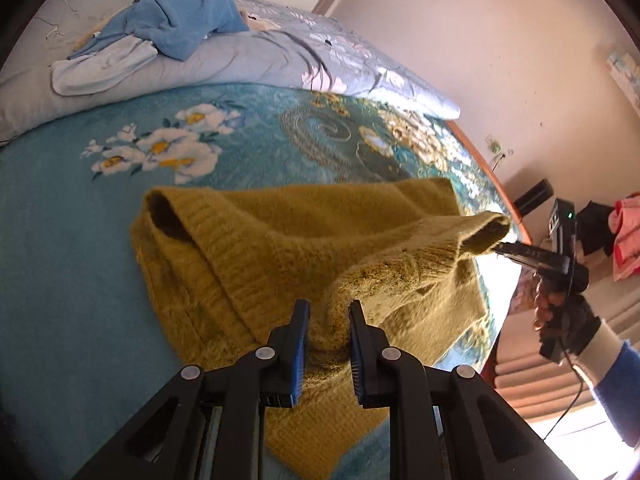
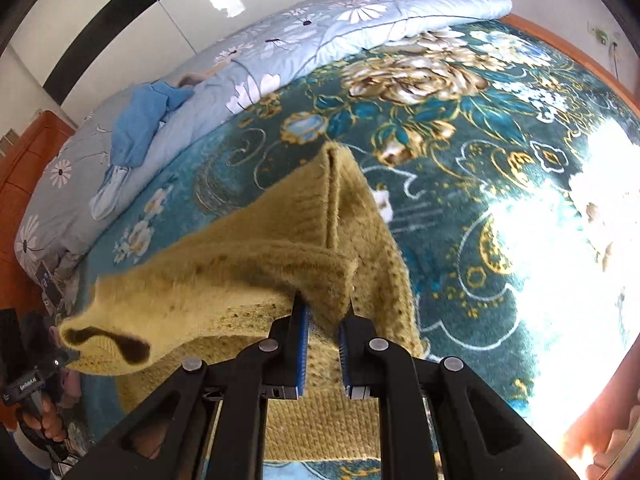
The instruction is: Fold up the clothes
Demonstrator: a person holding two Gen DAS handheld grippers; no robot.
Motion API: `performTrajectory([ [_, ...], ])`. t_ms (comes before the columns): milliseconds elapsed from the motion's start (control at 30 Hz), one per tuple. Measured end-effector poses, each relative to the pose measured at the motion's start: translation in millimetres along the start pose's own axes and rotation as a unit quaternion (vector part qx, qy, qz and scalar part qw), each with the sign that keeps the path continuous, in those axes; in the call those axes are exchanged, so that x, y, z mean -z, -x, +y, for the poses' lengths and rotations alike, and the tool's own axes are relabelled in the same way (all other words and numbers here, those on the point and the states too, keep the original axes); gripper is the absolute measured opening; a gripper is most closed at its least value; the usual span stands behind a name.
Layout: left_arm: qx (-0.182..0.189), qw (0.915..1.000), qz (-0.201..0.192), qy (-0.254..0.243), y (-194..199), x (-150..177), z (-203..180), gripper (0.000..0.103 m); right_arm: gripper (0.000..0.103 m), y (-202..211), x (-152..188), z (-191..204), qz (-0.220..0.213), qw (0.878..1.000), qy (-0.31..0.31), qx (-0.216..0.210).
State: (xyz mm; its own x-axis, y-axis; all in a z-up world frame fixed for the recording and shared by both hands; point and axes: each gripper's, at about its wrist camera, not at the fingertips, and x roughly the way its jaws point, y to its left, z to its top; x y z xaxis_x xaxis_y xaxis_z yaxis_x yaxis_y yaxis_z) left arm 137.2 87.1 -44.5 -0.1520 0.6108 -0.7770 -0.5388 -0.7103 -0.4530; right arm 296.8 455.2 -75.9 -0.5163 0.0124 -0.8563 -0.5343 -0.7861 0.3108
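Observation:
A fuzzy mustard-yellow sweater (image 1: 260, 248) lies partly lifted over a teal floral blanket (image 1: 60, 220) on a bed. My left gripper (image 1: 329, 316) is shut on a raised fold of its knit, with the fabric bunched between the blue pads. At the right of the left wrist view, my right gripper (image 1: 498, 246) holds another part of the sweater, and a hand grips its handle. In the right wrist view, my right gripper (image 2: 323, 320) is shut on a sweater (image 2: 240, 272) edge. The garment sags between both grips toward my left gripper (image 2: 76, 356) at the lower left.
A blue garment (image 1: 180, 16) lies on a folded pale floral quilt (image 1: 320, 60) at the far side of the bed. The wooden bed edge (image 1: 496, 184) runs along the right, with pink clothes (image 1: 626, 232) beyond. Strong sunlight washes out the blanket (image 2: 460, 160) on the right.

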Motion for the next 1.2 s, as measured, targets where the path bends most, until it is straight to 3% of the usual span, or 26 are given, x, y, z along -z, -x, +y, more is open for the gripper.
performTrajectory([
  [300,-0.023,0.9986,0.047,0.011,-24,38,1,0.022,0.016,3,34,-20,0.02,0.998,-0.026,0.054],
  [433,-0.026,0.9974,0.064,0.02,-17,54,6,0.028,0.02,16,43,-26,0.014,0.998,-0.056,0.035],
  [533,-0.005,0.9949,0.071,0.072,-8,65,19,0.03,0.036,25,52,-26,0.005,0.996,-0.09,-0.012],
  [567,0.007,0.9928,0.072,0.096,-5,69,25,0.032,0.042,26,55,-26,0.004,0.995,-0.101,-0.026],
  [633,0.037,0.9849,0.079,0.15,-2,76,37,0.034,0.045,26,61,-25,0.002,0.992,-0.12,-0.049],
  [767,0.104,0.9606,0.083,0.244,0,91,58,0.045,0.049,24,72,-23,-0.001,0.986,-0.147,-0.074],
  [933,0.12,0.9501,0.088,0.275,-9,92,61,0.056,0.051,10,86,-31,0.009,0.975,-0.202,-0.088],
  [1200,0.127,0.9372,0.109,0.306,-22,97,64,0.057,0.051,24,96,-21,-0.018,0.97,-0.207,-0.123],
])
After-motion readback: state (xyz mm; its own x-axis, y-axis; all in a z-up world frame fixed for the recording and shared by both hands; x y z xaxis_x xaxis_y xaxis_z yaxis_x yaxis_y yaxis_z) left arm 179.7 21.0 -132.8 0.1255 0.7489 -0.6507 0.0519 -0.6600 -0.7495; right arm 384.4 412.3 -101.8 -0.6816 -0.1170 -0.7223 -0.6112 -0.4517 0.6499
